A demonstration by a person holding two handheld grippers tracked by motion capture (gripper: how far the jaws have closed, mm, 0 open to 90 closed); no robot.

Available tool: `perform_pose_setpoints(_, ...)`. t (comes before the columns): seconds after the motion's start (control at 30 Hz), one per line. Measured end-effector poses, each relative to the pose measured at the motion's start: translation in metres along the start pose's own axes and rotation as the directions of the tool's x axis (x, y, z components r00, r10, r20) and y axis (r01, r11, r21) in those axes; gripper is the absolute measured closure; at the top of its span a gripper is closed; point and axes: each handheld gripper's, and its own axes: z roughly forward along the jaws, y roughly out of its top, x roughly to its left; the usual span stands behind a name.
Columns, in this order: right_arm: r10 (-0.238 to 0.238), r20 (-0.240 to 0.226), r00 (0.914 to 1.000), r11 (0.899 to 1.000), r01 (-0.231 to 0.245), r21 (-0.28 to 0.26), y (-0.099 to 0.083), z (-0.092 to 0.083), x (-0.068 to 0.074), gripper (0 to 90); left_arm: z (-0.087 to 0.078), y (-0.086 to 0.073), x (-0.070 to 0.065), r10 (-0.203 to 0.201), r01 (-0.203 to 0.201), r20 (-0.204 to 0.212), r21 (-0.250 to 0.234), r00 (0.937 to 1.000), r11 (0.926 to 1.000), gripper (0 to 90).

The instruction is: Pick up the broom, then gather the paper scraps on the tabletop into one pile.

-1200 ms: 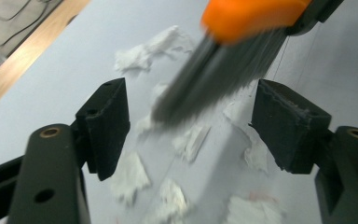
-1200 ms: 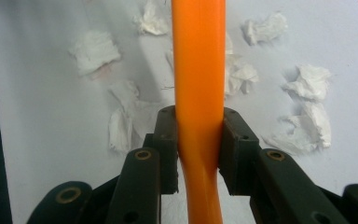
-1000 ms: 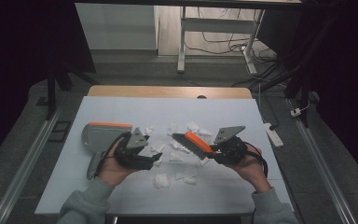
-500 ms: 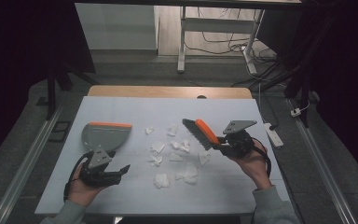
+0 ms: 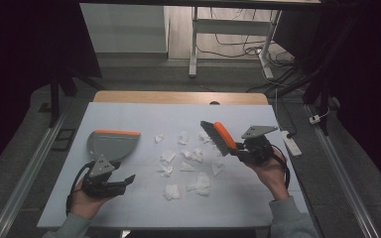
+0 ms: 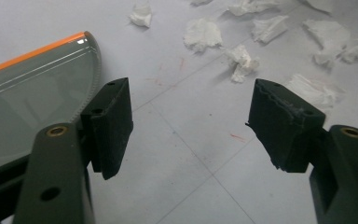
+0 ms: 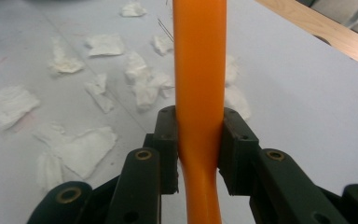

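My right gripper (image 5: 239,149) is shut on the orange handle of a hand brush (image 5: 217,135), which it holds up over the right part of the white table (image 5: 144,114). In the right gripper view the handle (image 7: 199,70) runs straight up between the pads of that gripper (image 7: 199,122). Scraps of white paper (image 5: 191,156) lie scattered mid-table. A grey dustpan (image 5: 111,144) with an orange lip lies at the left. Just in front of it my left gripper (image 5: 125,180) is open; its jaws have just closed a little with nothing between them (image 6: 193,100). The dustpan (image 6: 28,102) lies beside the left jaw.
More paper scraps (image 6: 203,35) lie ahead of the left gripper. A white power strip (image 5: 291,144) lies off the table's right edge. A wooden strip (image 5: 178,96) borders the far edge, with desk legs and cables on the floor beyond.
My left hand has moved left and toward the near edge, away from the scraps, and sunk beside the dustpan. The right hand has carried the brush slightly right and away.
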Motion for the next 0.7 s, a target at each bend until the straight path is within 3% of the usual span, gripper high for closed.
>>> perform_pose_setpoints(0.2, 0.043, 0.045, 0.9981, 0.998, -0.045, 0.034, -0.003, -0.001, -0.009, 71.3, 0.003, 0.002, -0.001, 0.011, -0.011, 0.007, 0.012, 0.9999, 0.9999, 30.2)
perform_pose_setpoints(0.33, 0.078, 0.100, 0.9920, 0.993, -0.086, 0.079, 0.001, 0.002, -0.016, 71.3, 0.009, 0.004, -0.005, 0.039, -0.040, 0.024, 0.030, 0.9989, 0.9988, 30.1)
perform_pose_setpoints(0.4, 0.098, 0.131, 0.9865, 0.987, -0.113, 0.111, 0.006, 0.005, -0.023, 71.3, 0.012, 0.003, -0.005, 0.041, -0.042, 0.023, 0.035, 0.9989, 0.9985, 29.9)
perform_pose_setpoints(0.5, 0.112, 0.126, 0.9857, 0.981, -0.130, 0.144, 0.015, 0.011, -0.034, 71.3, 0.015, 0.002, -0.003, 0.036, -0.038, 0.029, 0.041, 0.9989, 0.9984, 29.7)
perform_pose_setpoints(0.7, 0.088, 0.150, 0.9848, 0.959, -0.124, 0.253, 0.033, 0.031, -0.049, 71.3, 0.018, 0.000, 0.000, 0.022, -0.024, 0.045, 0.043, 0.9988, 0.9988, 29.5)
